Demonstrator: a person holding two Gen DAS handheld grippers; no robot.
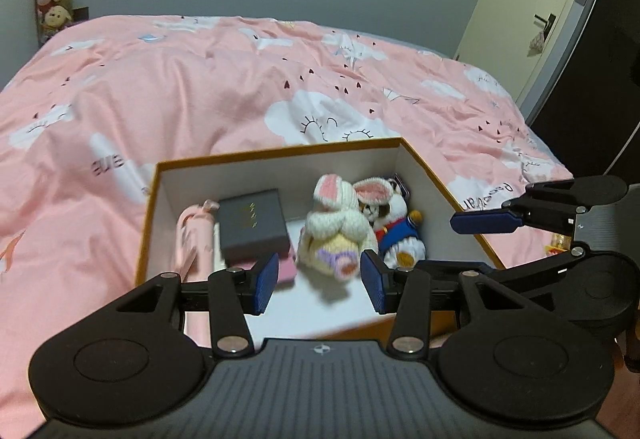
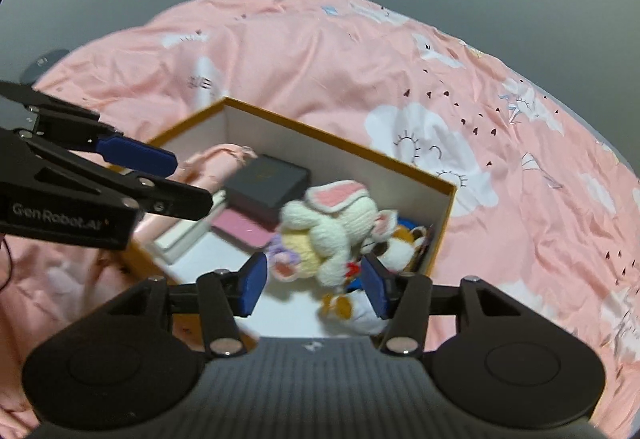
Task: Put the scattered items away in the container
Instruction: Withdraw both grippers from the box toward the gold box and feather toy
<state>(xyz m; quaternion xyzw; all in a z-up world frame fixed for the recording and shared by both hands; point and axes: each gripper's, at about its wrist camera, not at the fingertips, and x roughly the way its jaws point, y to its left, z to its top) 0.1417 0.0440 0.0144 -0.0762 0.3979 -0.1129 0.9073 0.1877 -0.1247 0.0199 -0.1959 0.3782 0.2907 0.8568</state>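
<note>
Both grippers' fingers (image 1: 267,281) parted, empty (above box (image 1: 280,155))

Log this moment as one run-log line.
left tool: open, empty | right tool: open, empty | knitted bunny: in box | phase: above box
</note>
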